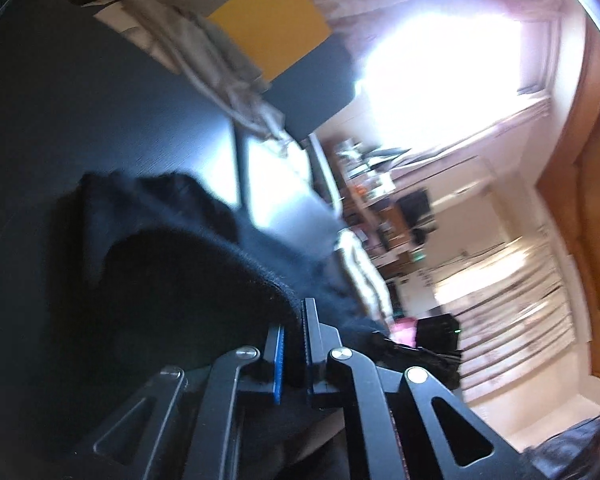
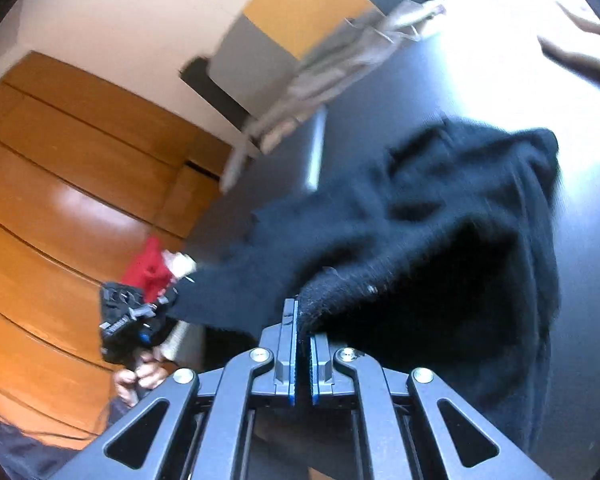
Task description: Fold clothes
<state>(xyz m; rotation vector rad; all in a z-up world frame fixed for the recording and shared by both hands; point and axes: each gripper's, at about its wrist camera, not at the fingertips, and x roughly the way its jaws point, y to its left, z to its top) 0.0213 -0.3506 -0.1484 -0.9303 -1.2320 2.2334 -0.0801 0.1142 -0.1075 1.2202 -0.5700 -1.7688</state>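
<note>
A black knit garment (image 1: 172, 264) is lifted off a dark table (image 1: 80, 100), stretched between both grippers. My left gripper (image 1: 296, 320) is shut on one edge of the black garment, with cloth pinched between its blue pads. In the right wrist view the same black garment (image 2: 440, 220) hangs in folds, and my right gripper (image 2: 303, 320) is shut on its thick hem. The left gripper (image 2: 132, 320) shows there at the left, held by a hand (image 2: 140, 376), gripping the garment's far edge. Both views are tilted and blurred.
A pile of beige clothes (image 1: 204, 56) lies at the far side of the dark table (image 2: 380, 92), next to a yellow and grey panel (image 1: 272, 28). A bright window (image 1: 440, 80), shelves (image 1: 380, 208) and wooden wardrobe doors (image 2: 60, 160) surround the table. Something red (image 2: 148, 268) sits behind the left gripper.
</note>
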